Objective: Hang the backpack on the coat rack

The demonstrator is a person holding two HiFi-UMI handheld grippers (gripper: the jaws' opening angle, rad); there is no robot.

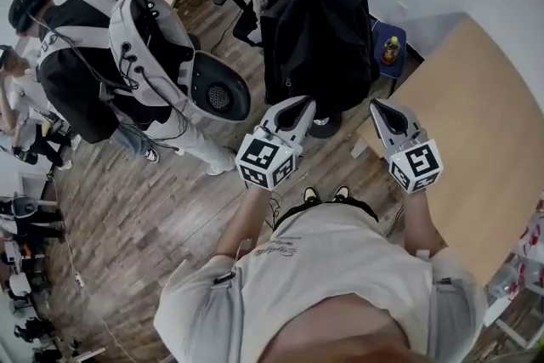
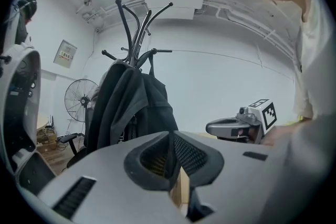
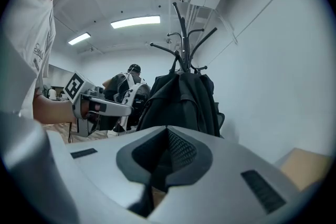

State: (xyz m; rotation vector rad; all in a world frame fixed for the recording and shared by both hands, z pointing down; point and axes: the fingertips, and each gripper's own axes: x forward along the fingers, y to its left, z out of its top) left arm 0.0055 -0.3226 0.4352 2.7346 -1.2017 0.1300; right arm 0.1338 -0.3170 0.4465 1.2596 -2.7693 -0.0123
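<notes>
Vertically, backpack (image 2: 131, 107) on coat rack (image 2: 136, 52)

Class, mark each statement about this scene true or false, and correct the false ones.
1. The dark backpack hangs on the coat rack. True.
2. The right tool grips a backpack strap. False: its jaws are shut with nothing between them, and it is apart from the backpack.
3. The left tool is shut and empty. True.
4. The wooden table stands at the person's left. False: it is at the person's right, beside the right tool.
5. A fan stands beyond the coat rack in the left gripper view. True.
</notes>
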